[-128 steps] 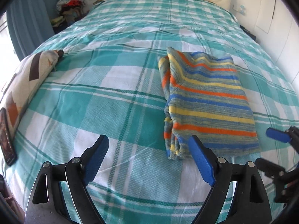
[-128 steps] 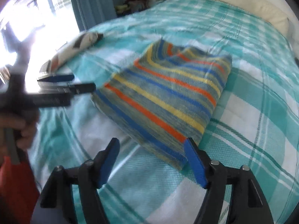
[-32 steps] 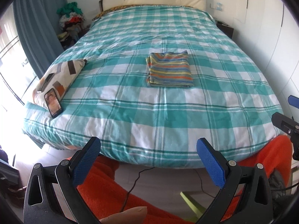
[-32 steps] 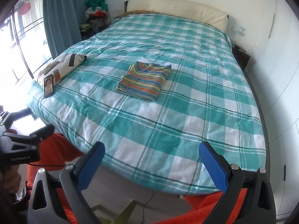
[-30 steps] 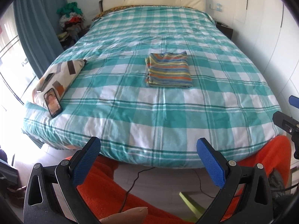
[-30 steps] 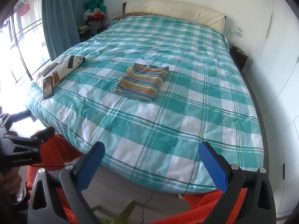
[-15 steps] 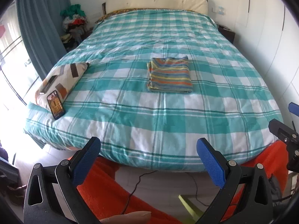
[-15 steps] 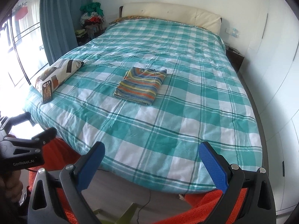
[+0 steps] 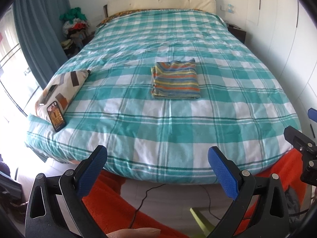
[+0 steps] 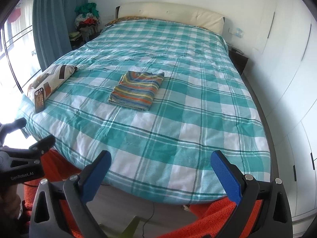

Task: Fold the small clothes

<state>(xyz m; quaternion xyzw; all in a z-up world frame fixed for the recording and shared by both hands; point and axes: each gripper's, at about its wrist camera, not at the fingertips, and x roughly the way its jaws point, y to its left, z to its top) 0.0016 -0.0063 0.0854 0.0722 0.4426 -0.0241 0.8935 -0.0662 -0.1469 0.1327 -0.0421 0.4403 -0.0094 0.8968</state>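
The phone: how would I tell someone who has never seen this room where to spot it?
Find the bed with the teal checked cover, then the patterned pillow at its left edge. The phone leans against that pillow's near end, a dark slab with a lit screen.

**Where everything is lying around the bed**

A folded garment is lying flat near the middle of the bedspread, well apart from every edge. To its left, a cushion is resting by the bed's left side, and a phone is leaning against the cushion's near end. Behind the bedspread, a headboard is standing against the far wall. A pile of clothes is sitting beyond the bed's far left corner, beside a curtain that is hanging further left. A nightstand is standing at the far right corner. A cable is trailing on the floor before the bed's near edge.
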